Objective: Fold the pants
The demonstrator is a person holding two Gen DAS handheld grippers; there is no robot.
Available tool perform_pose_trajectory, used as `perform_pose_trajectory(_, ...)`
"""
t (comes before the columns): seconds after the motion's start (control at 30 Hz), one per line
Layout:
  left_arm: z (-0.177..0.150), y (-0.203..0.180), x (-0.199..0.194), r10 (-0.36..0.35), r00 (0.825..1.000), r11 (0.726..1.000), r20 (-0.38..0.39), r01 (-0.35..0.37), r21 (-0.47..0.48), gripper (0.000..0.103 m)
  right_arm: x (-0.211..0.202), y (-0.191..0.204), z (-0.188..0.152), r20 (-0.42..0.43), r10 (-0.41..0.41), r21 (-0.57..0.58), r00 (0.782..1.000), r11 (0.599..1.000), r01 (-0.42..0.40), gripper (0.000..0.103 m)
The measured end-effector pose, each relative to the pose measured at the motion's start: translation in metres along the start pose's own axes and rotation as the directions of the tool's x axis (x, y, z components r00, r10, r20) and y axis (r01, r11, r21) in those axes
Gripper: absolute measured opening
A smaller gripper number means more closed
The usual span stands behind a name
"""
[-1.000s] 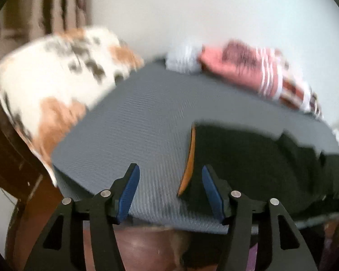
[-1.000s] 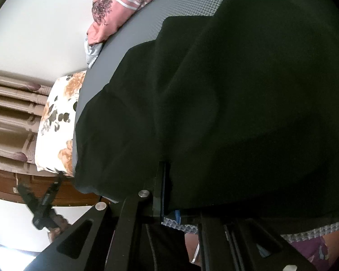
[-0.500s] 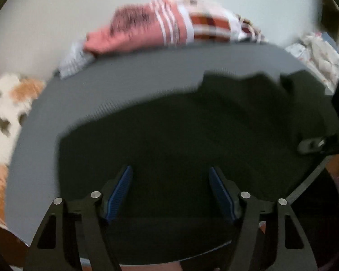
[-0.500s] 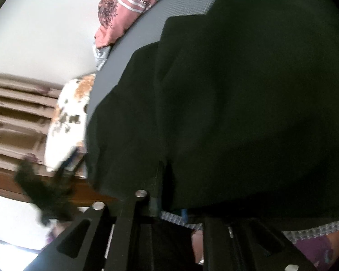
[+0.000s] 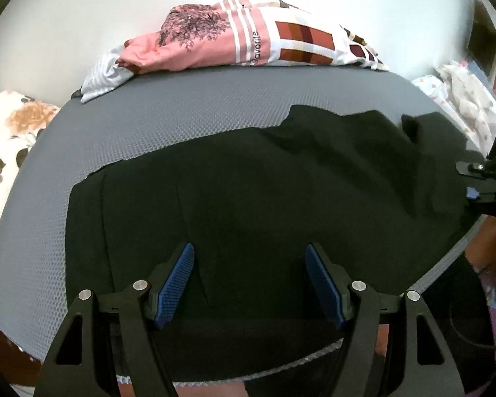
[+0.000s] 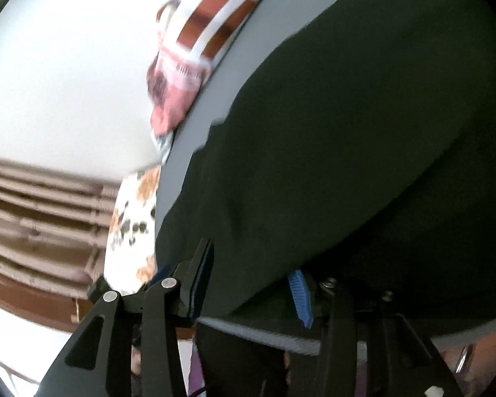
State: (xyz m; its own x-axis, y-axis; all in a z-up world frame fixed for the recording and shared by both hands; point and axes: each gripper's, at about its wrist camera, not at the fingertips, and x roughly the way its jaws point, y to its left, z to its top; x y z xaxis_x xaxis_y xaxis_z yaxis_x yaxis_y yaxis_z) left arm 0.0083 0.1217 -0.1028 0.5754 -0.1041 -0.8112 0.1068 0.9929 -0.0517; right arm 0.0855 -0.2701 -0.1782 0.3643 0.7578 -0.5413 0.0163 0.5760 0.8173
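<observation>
Pink cloth behind pants, floral pillow L.

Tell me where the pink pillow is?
In the left wrist view, the pink striped pillow lies at the far edge of the grey mesh mat, against the white wall, beyond the black pants.

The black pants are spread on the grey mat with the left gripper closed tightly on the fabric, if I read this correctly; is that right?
Not quite. In the left wrist view the left gripper is open, its blue pads spread apart above the black pants and clamping nothing. The rest holds: the pants lie spread on the grey mat.
</observation>
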Motion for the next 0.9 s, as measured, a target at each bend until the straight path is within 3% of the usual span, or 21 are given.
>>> perform_pose_trajectory(0.17,0.000,-0.001,0.005,0.022,0.999,1.000,-0.030,-0.021,0.021,0.070,-0.030,-0.037,0.030,0.095,0.054,0.093,0.994,0.994,-0.062,0.040)
perform_pose_trajectory(0.27,-0.006,0.003,0.016,0.018,0.997,1.000,-0.068,-0.019,-0.007,0.070,-0.043,-0.047,0.048,0.155,0.082,0.128,0.985,0.987,-0.102,0.043)
perform_pose_trajectory(0.37,-0.008,0.005,0.017,0.022,0.998,1.000,-0.055,-0.022,-0.010,0.070,-0.060,-0.059,0.073,0.230,0.109,0.149,0.967,0.978,-0.146,0.043)
perform_pose_trajectory(0.57,-0.009,0.007,0.023,0.046,0.997,0.999,-0.058,-0.046,-0.012,0.084,-0.099,-0.098,0.130,0.357,0.049,0.214,0.933,0.968,-0.133,0.040)
perform_pose_trajectory(0.73,-0.009,0.007,0.025,0.057,0.997,0.998,-0.058,-0.058,-0.006,0.087,-0.139,-0.133,0.171,0.443,-0.010,0.277,0.896,0.953,-0.127,0.038)
perform_pose_trajectory(0.8,-0.010,0.007,0.026,0.056,0.997,0.998,-0.056,-0.057,-0.007,0.088,-0.148,-0.140,0.180,0.444,-0.038,0.282,0.895,0.954,-0.100,0.027)
perform_pose_trajectory(0.83,-0.010,0.008,0.026,0.055,0.997,0.998,-0.055,-0.055,-0.007,0.088,-0.153,-0.142,0.181,0.440,-0.062,0.279,0.896,0.958,-0.071,0.011)
perform_pose_trajectory(0.9,-0.010,0.007,0.026,0.057,0.997,0.998,-0.054,-0.058,0.000,0.089,-0.161,-0.147,0.181,0.443,-0.103,0.291,0.891,0.956,-0.035,0.007)
